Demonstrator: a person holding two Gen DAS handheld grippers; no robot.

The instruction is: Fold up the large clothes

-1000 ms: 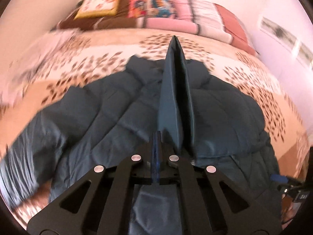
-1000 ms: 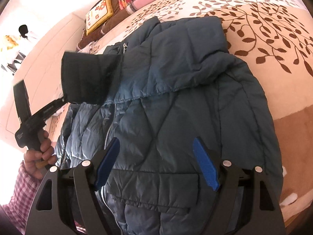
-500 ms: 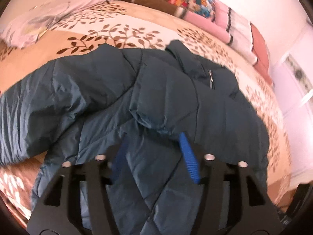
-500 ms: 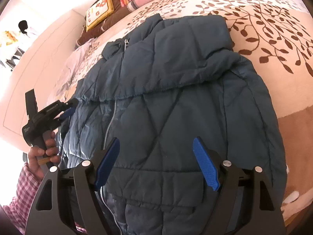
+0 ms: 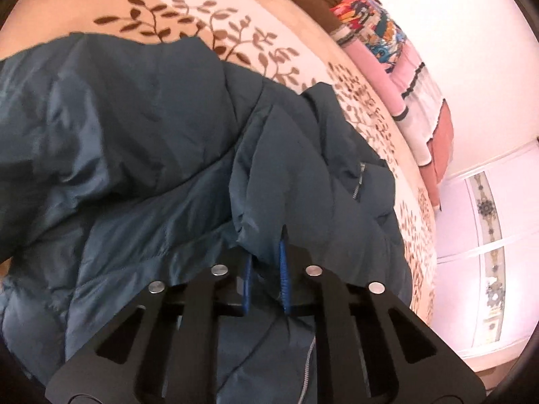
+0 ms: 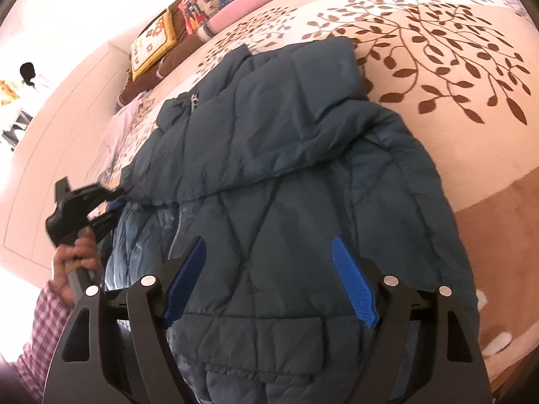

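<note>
A dark teal quilted puffer jacket point(image 6: 286, 181) lies spread on the bed, one sleeve folded across its chest. In the left wrist view the jacket point(image 5: 151, 155) fills the frame. My left gripper point(image 5: 266, 269) has its blue pads close together with a fold of the sleeve end between them. It also shows in the right wrist view point(image 6: 111, 202), at the jacket's left edge. My right gripper point(image 6: 269, 282) is open and empty, hovering over the jacket's lower front.
The bed cover point(image 6: 454, 50) is cream and tan with brown leaf print. Colourful pillows point(image 6: 202, 10) and folded blankets point(image 5: 414, 77) lie along the headboard side. A white wall and door point(image 5: 488, 235) stand beside the bed.
The left gripper laid the lifted sleeve across the jacket, opened, then moved in and closed around a fold at the sleeve end. The right gripper stayed open over the hem.
</note>
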